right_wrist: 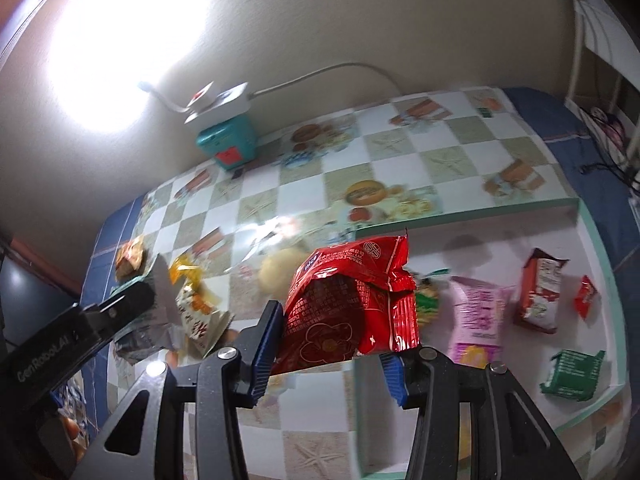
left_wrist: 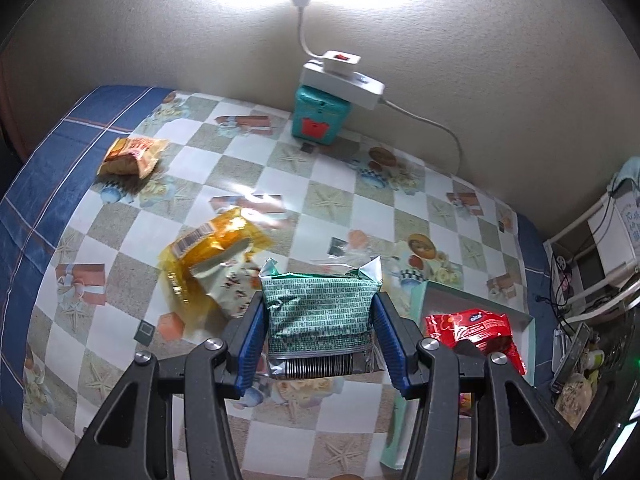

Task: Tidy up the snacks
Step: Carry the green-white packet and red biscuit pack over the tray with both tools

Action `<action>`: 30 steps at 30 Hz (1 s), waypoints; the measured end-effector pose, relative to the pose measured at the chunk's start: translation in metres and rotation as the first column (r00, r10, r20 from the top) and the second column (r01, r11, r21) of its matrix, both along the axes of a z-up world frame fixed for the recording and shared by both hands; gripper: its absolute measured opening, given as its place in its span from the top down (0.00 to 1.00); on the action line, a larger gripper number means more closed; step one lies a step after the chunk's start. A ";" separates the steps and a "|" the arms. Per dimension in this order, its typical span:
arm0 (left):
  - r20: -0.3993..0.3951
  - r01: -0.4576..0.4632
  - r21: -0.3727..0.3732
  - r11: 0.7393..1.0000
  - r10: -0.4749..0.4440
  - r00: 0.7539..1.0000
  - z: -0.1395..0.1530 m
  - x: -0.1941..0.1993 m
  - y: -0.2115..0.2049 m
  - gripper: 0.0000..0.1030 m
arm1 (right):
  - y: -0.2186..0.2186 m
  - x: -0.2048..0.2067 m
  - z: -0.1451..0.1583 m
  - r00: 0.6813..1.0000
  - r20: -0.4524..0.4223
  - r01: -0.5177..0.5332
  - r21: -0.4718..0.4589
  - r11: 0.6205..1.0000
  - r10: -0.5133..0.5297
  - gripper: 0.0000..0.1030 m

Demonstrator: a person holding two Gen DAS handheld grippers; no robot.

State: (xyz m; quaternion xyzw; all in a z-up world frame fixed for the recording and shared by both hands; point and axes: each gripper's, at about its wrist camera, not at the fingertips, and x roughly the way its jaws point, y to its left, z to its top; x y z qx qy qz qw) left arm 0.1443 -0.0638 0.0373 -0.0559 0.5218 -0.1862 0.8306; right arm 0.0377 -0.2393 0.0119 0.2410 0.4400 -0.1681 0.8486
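My left gripper [left_wrist: 320, 312] is shut on a green-and-white snack pack [left_wrist: 320, 312], lifted above the checkered tablecloth. My right gripper [right_wrist: 340, 320] is shut on a red snack bag [right_wrist: 352, 300], held over the left edge of a shallow mint-rimmed tray [right_wrist: 460, 210]. That red bag [left_wrist: 476, 328] also shows in the left wrist view, over the tray [left_wrist: 480, 298]. In the tray lie a pink pack [right_wrist: 480, 316], a brown-and-white pack [right_wrist: 540, 292], a small red sachet [right_wrist: 586, 294] and a green pack [right_wrist: 570, 376]. A yellow bag [left_wrist: 216, 244] and an orange bag [left_wrist: 132, 156] lie on the table.
A teal box [left_wrist: 318, 116] with a white power strip [left_wrist: 340, 82] on top stands against the wall at the back, its cable running right. The blue cloth border [left_wrist: 44, 184] marks the table's left edge. Shelving and cables [left_wrist: 600, 264] crowd the right side.
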 end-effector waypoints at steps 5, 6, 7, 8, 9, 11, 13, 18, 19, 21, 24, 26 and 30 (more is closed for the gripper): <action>0.013 0.044 0.011 0.999 -0.045 0.999 0.003 -0.009 -0.025 0.47 | -0.031 -0.017 0.003 0.998 0.013 0.065 0.016 0.998 -0.066 0.52; 0.015 0.055 0.013 0.998 -0.055 0.998 0.004 -0.011 -0.030 0.47 | -0.037 -0.021 0.003 0.997 0.014 0.077 0.018 0.997 -0.077 0.52; 0.018 0.068 0.013 0.998 -0.068 0.998 0.004 -0.014 -0.036 0.47 | -0.043 -0.025 0.003 0.996 0.016 0.091 0.022 0.996 -0.091 0.52; 0.021 0.076 0.015 0.997 -0.077 0.997 0.005 -0.015 -0.040 0.47 | -0.048 -0.028 0.003 0.995 0.017 0.102 0.025 0.994 -0.102 0.52; 0.025 0.088 0.019 0.996 -0.089 0.996 0.005 -0.018 -0.047 0.47 | -0.054 -0.032 0.004 0.993 0.019 0.115 0.027 0.993 -0.116 0.52; 0.031 0.105 0.025 0.994 -0.106 0.994 0.006 -0.022 -0.055 0.47 | -0.067 -0.041 0.004 0.989 0.023 0.148 0.032 0.989 -0.149 0.52; 0.035 0.130 0.035 0.991 -0.131 0.991 0.005 -0.027 -0.067 0.47 | -0.077 -0.047 0.005 0.984 0.025 0.173 0.038 0.984 -0.174 0.52; 0.043 0.177 0.052 0.983 -0.179 0.983 0.005 -0.038 -0.089 0.47 | -0.101 -0.066 0.005 0.972 0.030 0.231 0.052 0.971 -0.233 0.52; 0.043 0.185 0.055 0.981 -0.188 0.981 0.004 -0.040 -0.094 0.47 | -0.106 -0.070 0.005 0.969 0.029 0.244 0.052 0.968 -0.246 0.52; 0.042 0.202 0.064 0.977 -0.205 0.978 0.002 -0.044 -0.102 0.47 | -0.115 -0.076 0.005 0.963 0.027 0.266 0.053 0.963 -0.267 0.52; 0.039 0.227 0.075 0.971 -0.230 0.972 -0.001 -0.050 -0.114 0.47 | -0.128 -0.087 0.005 0.953 0.025 0.299 0.054 0.953 -0.301 0.52; 0.040 0.239 0.080 0.968 -0.243 0.969 -0.002 -0.053 -0.120 0.47 | -0.138 -0.096 0.004 0.945 0.022 0.325 0.049 0.945 -0.326 0.52; 0.038 0.267 0.093 0.959 -0.272 0.962 -0.006 -0.060 -0.136 0.47 | -0.150 -0.105 0.000 0.935 0.004 0.353 0.031 0.935 -0.353 0.52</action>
